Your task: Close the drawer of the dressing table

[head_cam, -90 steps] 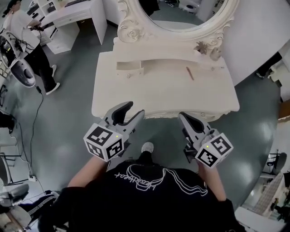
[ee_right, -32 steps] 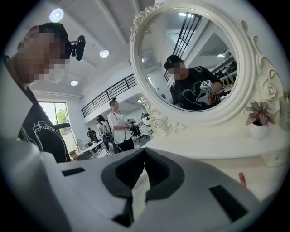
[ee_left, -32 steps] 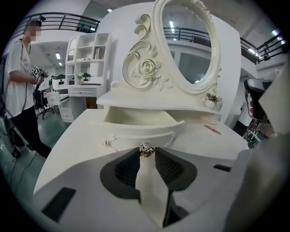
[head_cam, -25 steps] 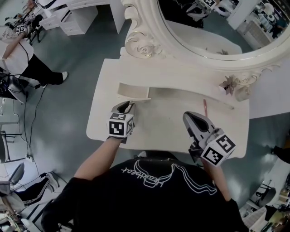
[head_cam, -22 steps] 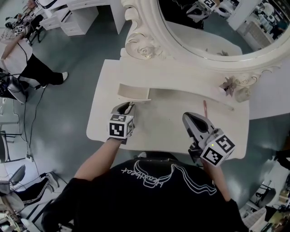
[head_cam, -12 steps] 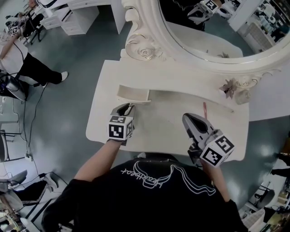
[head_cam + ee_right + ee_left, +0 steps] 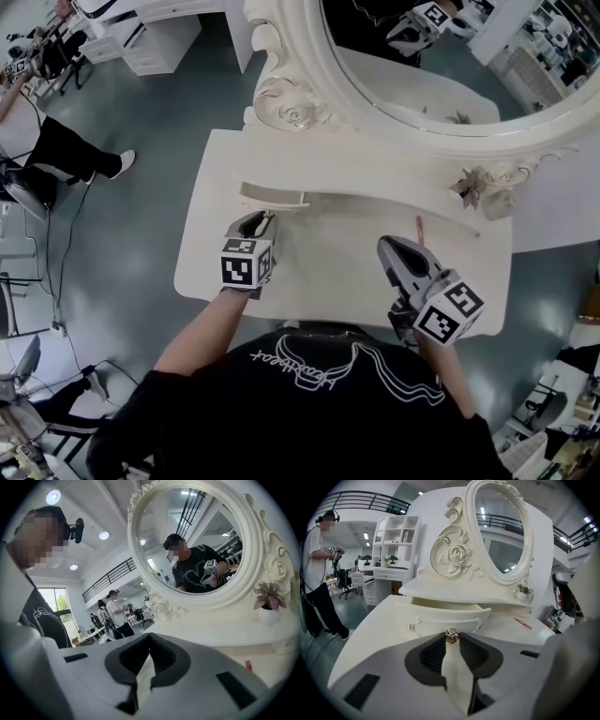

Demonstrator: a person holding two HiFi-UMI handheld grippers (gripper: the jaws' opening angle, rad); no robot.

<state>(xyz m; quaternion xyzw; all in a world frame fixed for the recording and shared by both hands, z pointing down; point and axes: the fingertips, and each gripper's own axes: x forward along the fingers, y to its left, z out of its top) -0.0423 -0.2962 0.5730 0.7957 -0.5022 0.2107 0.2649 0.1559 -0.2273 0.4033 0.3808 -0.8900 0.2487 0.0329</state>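
Cream bow-fronted drawer (image 7: 440, 616), shiny round knob (image 7: 451, 636)

We find no word or number that we can read for certain. A line of white script crosses the black T-shirt (image 7: 298, 364), seen upside down and too loose to make out. The left marker cube (image 7: 246, 267) and the right marker cube (image 7: 450, 312) carry only black-and-white square patterns.
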